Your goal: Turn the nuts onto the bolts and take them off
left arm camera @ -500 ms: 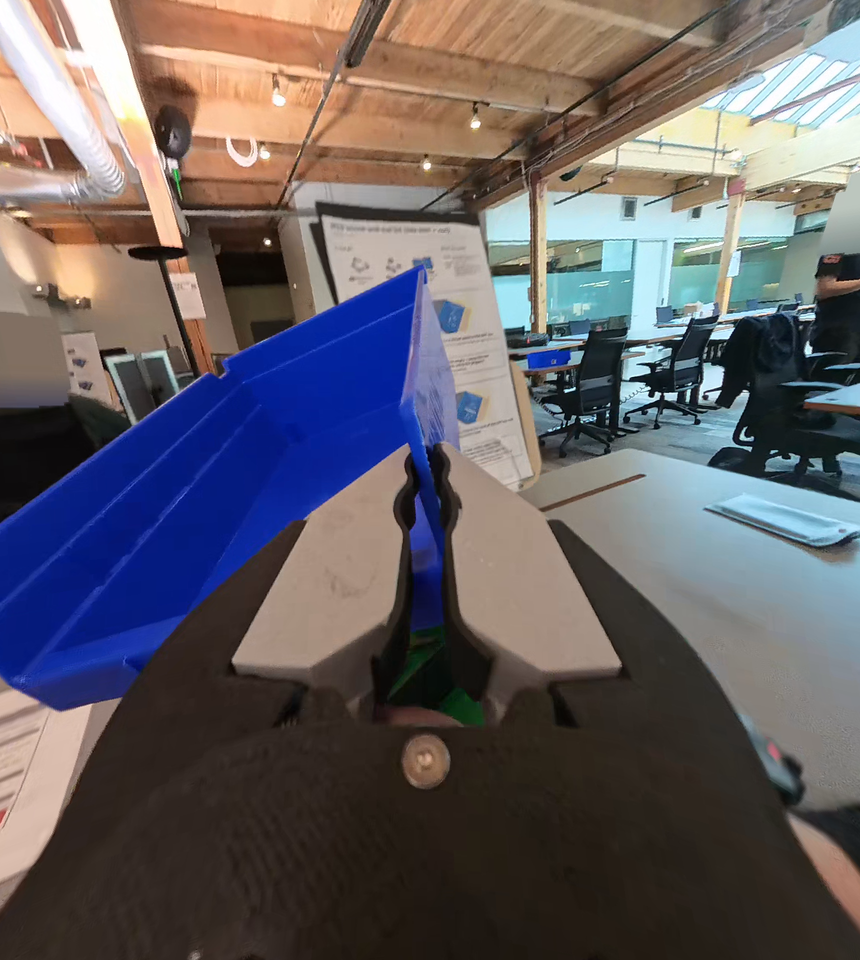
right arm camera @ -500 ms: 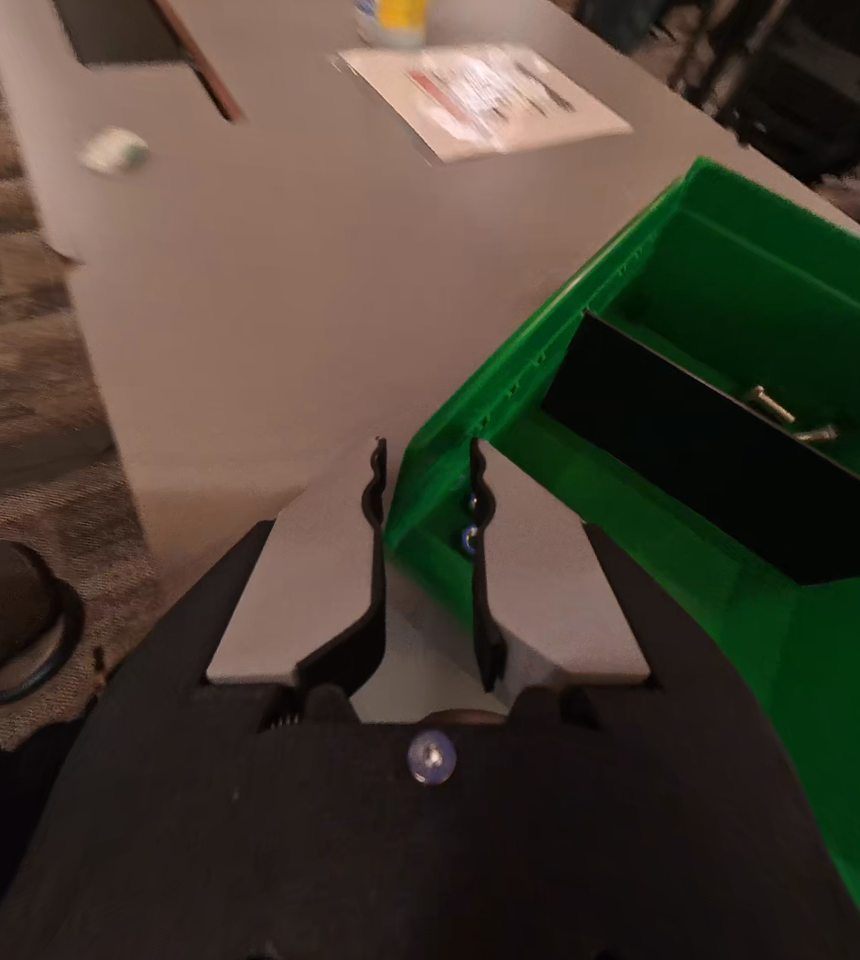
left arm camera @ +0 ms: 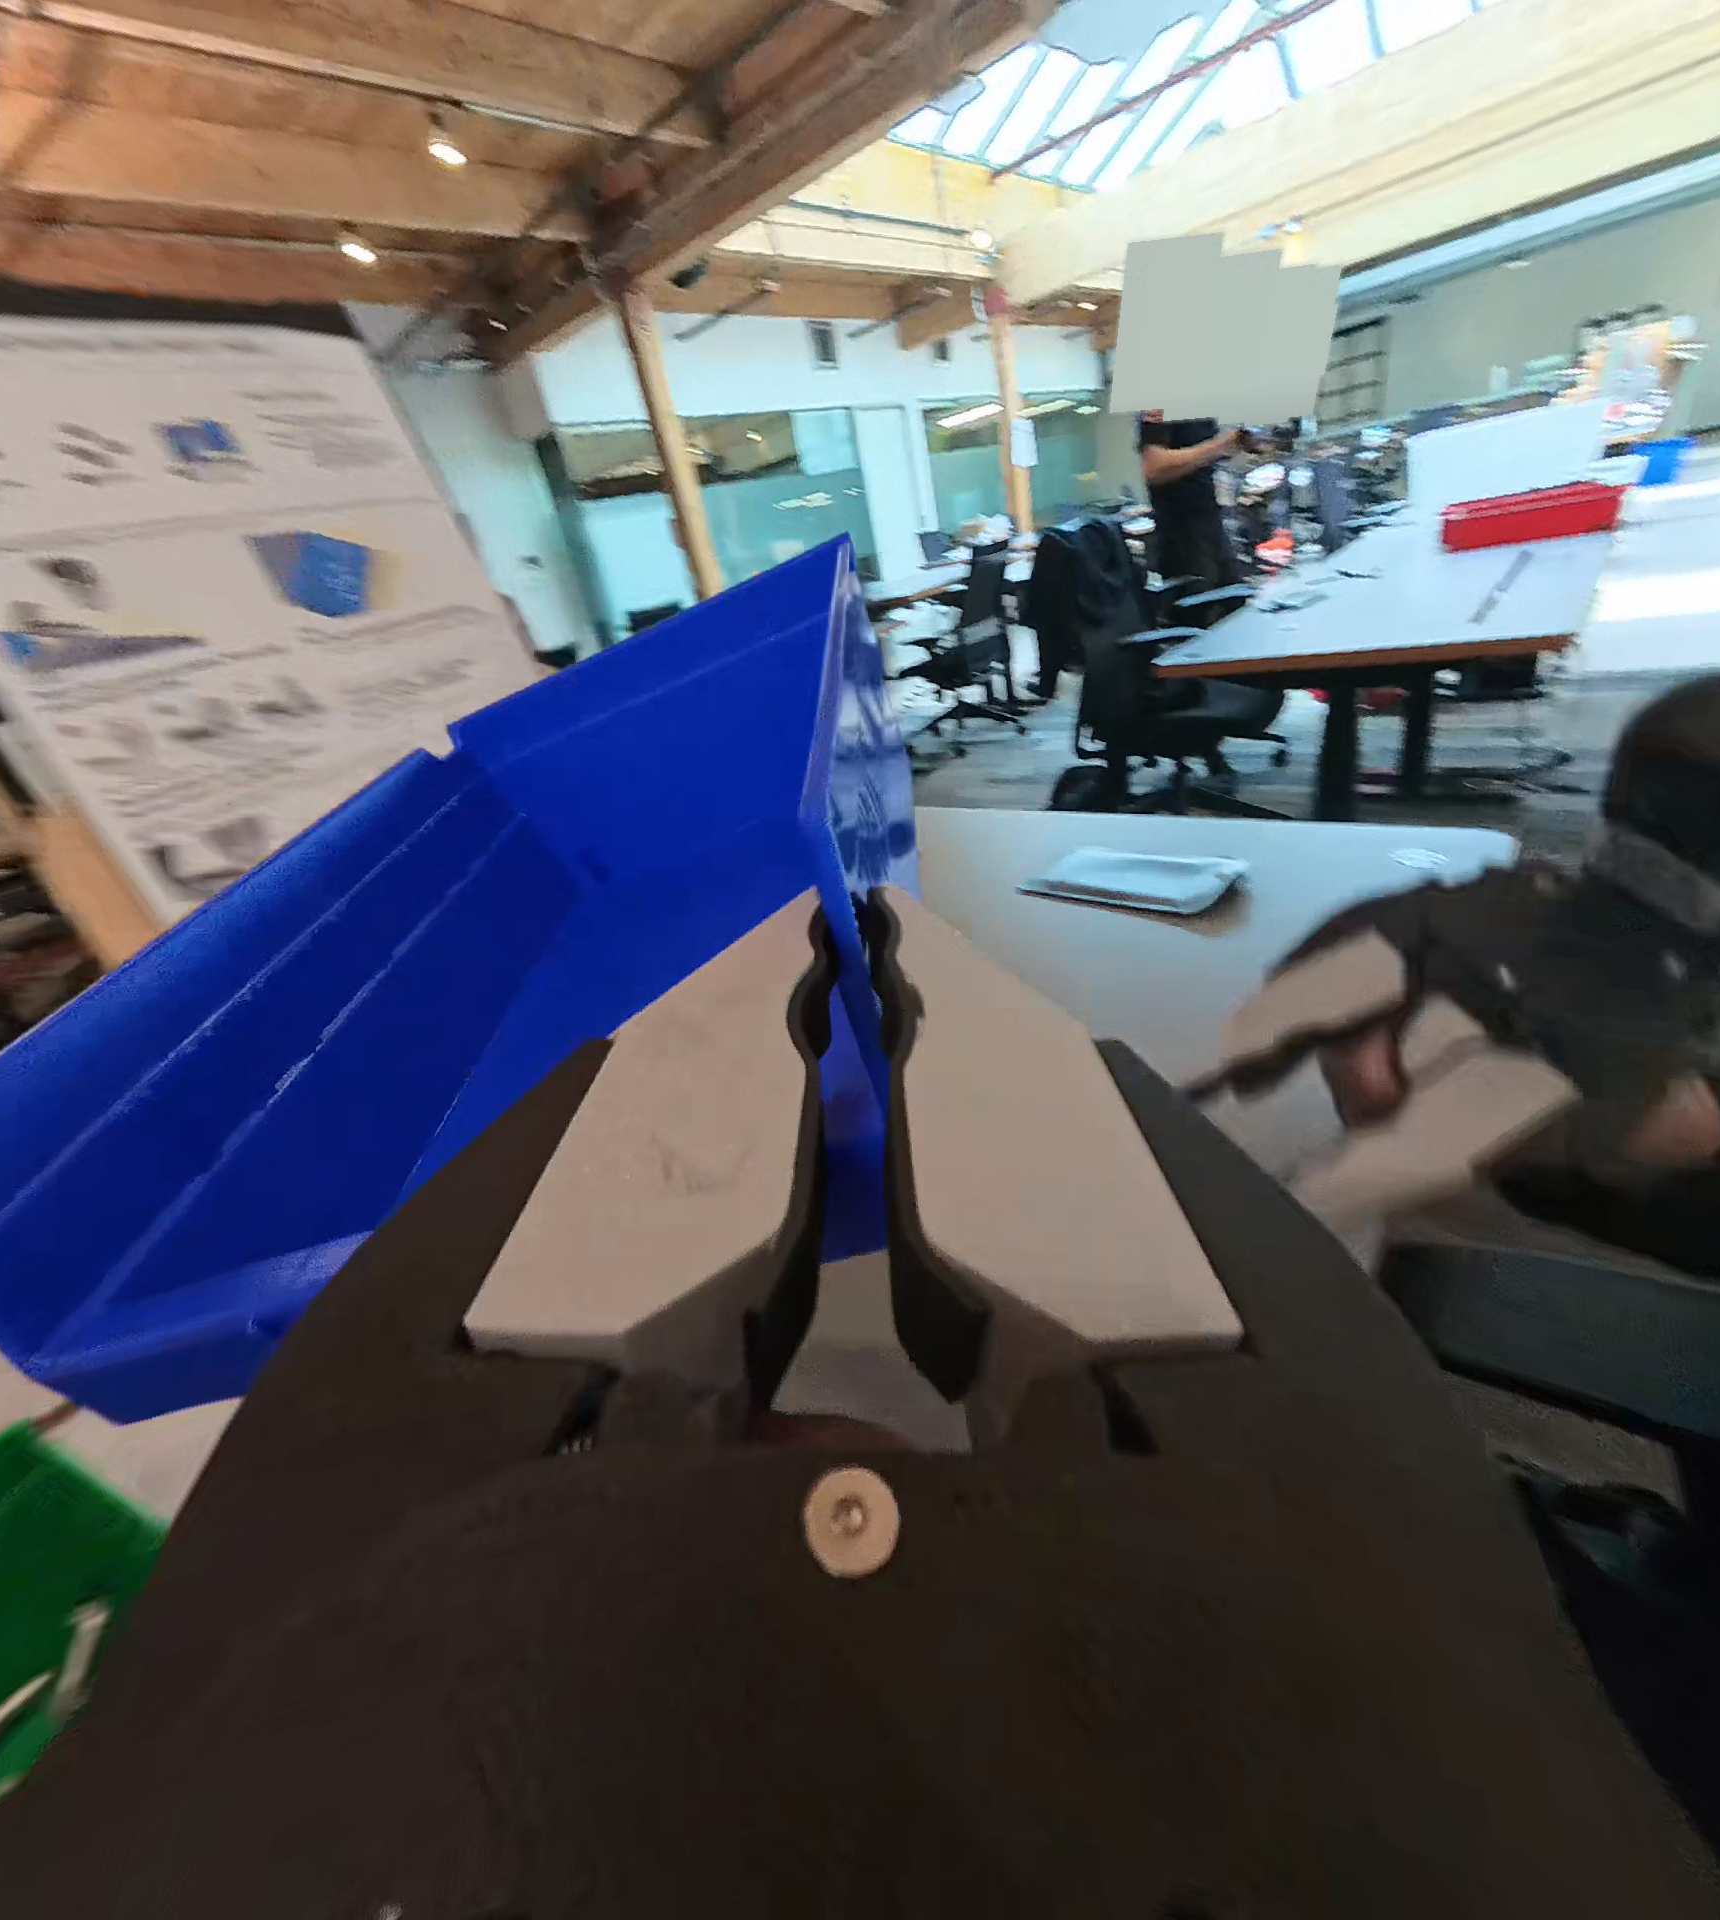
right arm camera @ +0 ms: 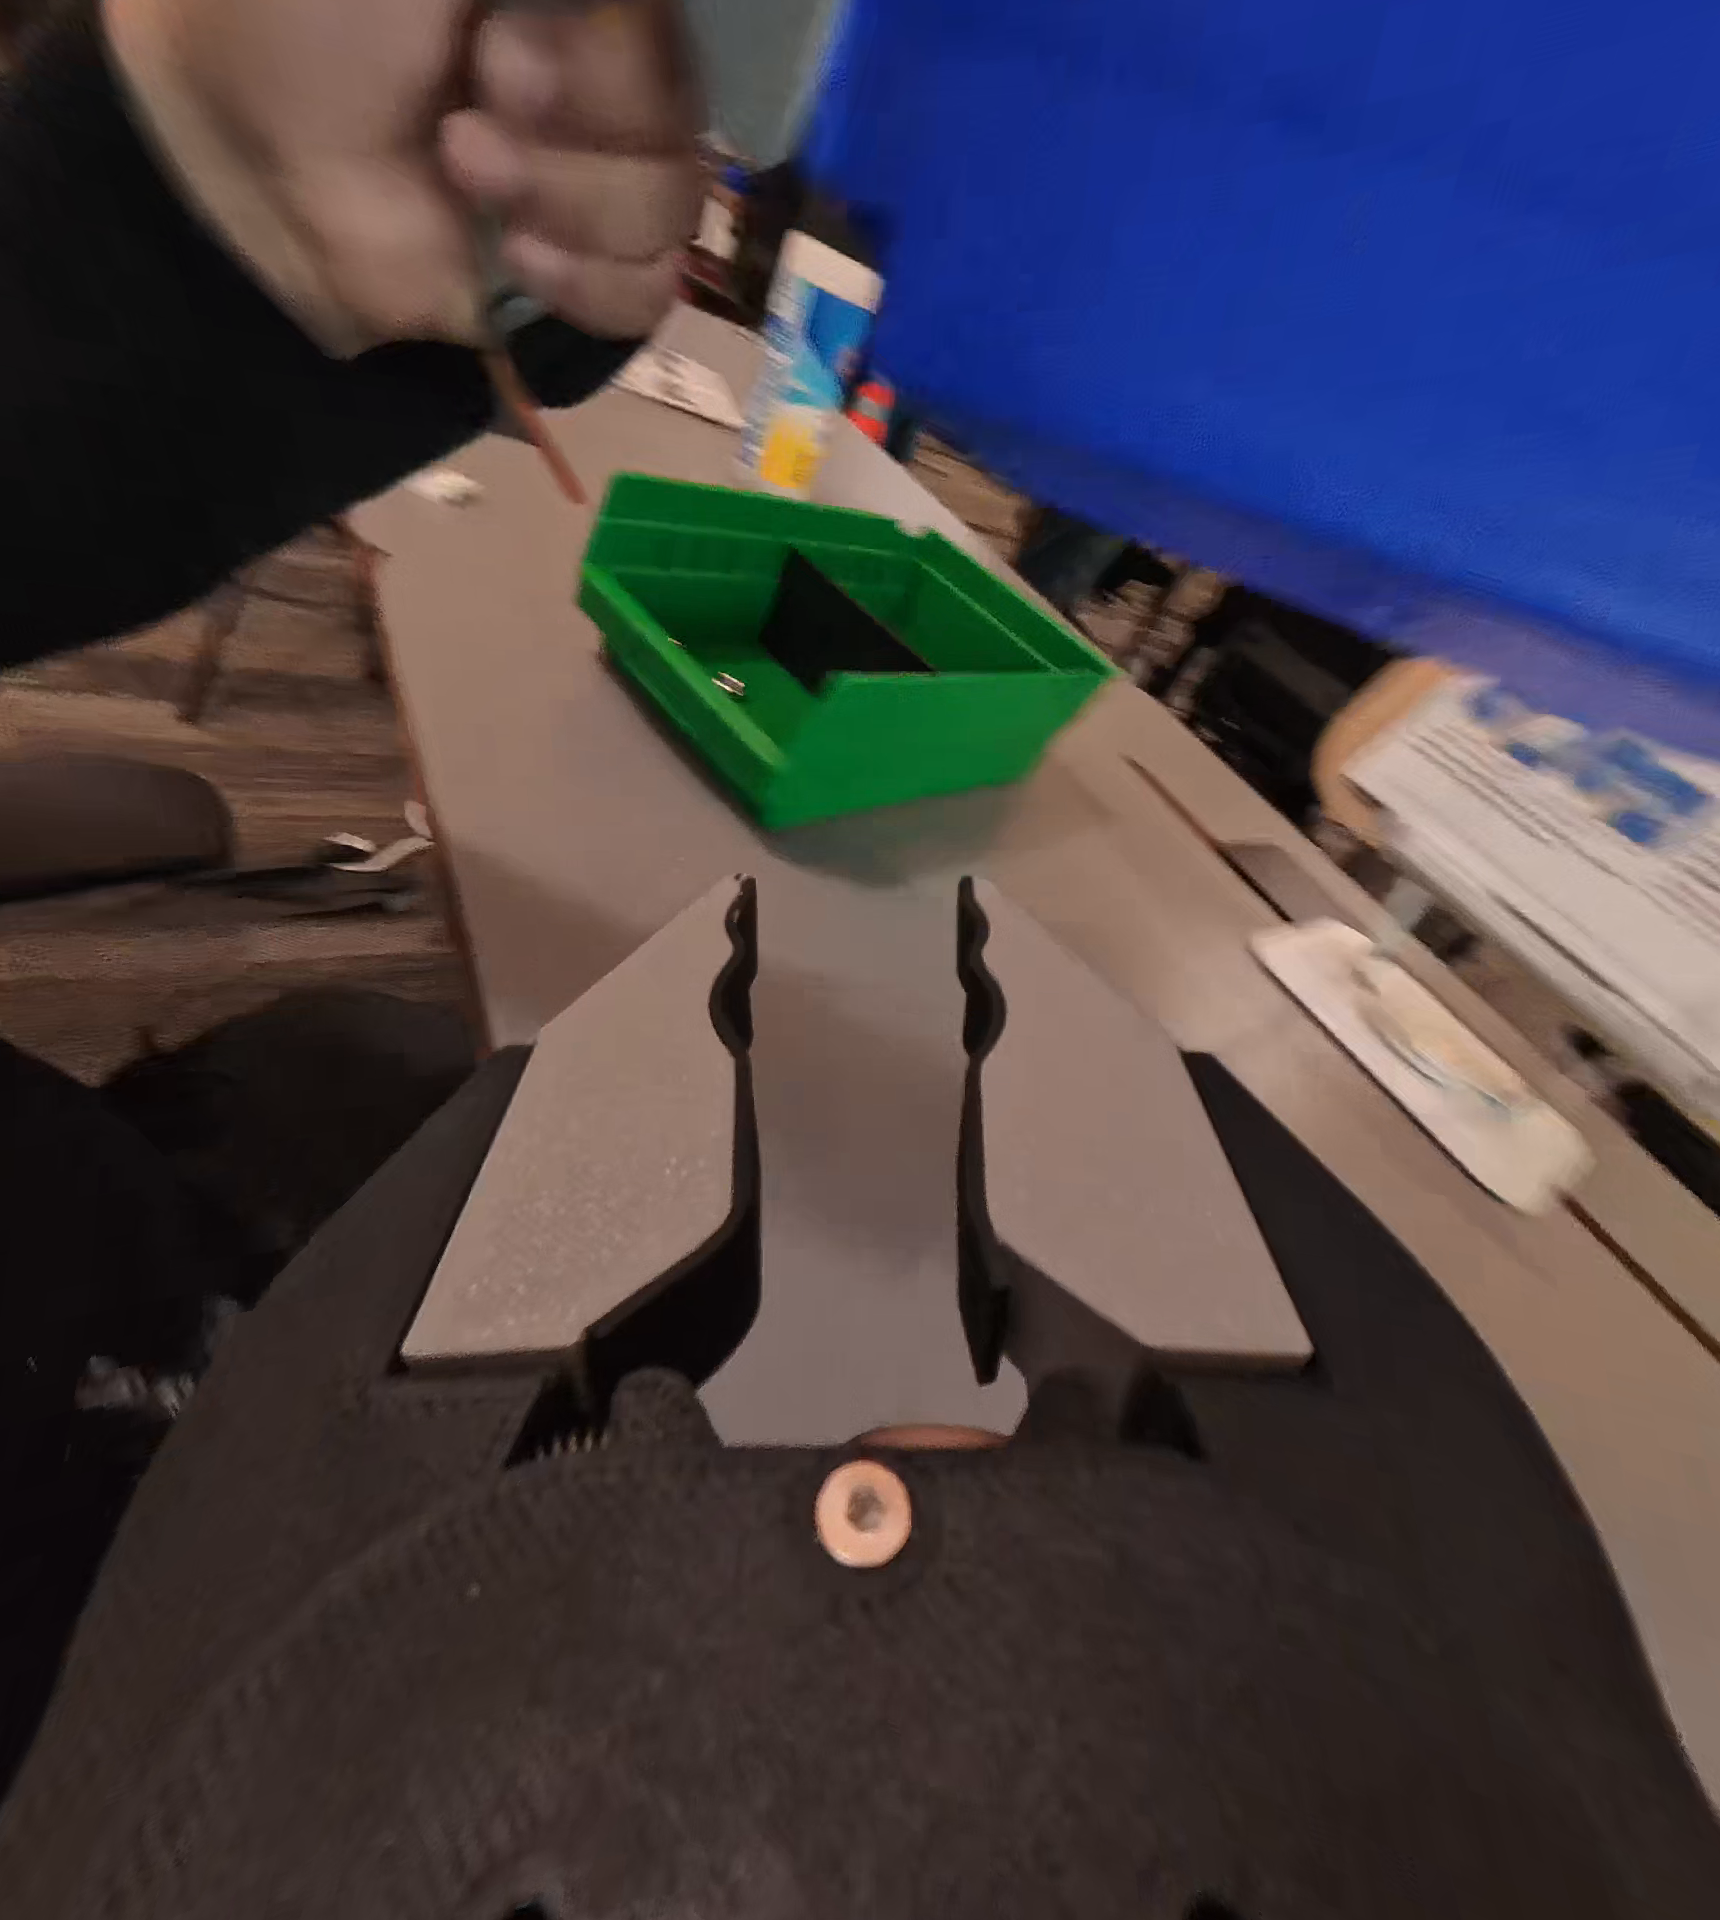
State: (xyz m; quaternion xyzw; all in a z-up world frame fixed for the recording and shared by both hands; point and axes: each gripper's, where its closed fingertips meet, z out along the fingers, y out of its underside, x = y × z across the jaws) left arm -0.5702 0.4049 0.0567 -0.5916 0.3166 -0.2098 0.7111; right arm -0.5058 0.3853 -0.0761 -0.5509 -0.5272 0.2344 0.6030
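**Blue bin lifted, green bin waiting on the table**

Right now you are holding the left gripper (left arm camera: 848,940) up off the table, and its jaws are pinching the thin side wall of a blue bin (left arm camera: 399,997), with only that wall's thickness between them. The bin is hanging tilted in the air, its open inside facing up and to the left; nothing is showing inside it. In the right wrist view its blue underside (right arm camera: 1355,312) is filling the upper right of the frame.

Your right gripper (right arm camera: 854,935) is hovering above the grey table (right arm camera: 565,790) with its jaws standing well apart and gripping nothing. In the left wrist view that same gripper is showing, blurred, off to the right.

Ahead of the right gripper, a green bin (right arm camera: 897,748) is sitting on the table, split by a black divider (right arm camera: 835,634). A small metal piece (right arm camera: 729,683) is lying in its near compartment; whether it is a nut or a bolt I cannot tell. In the left wrist view, bolts (left arm camera: 25,1704) are showing blurred in the green bin's corner at lower left.

A white bottle (right arm camera: 804,364) is standing beyond the green bin. Your left hand (right arm camera: 399,166) is showing blurred at the upper left.
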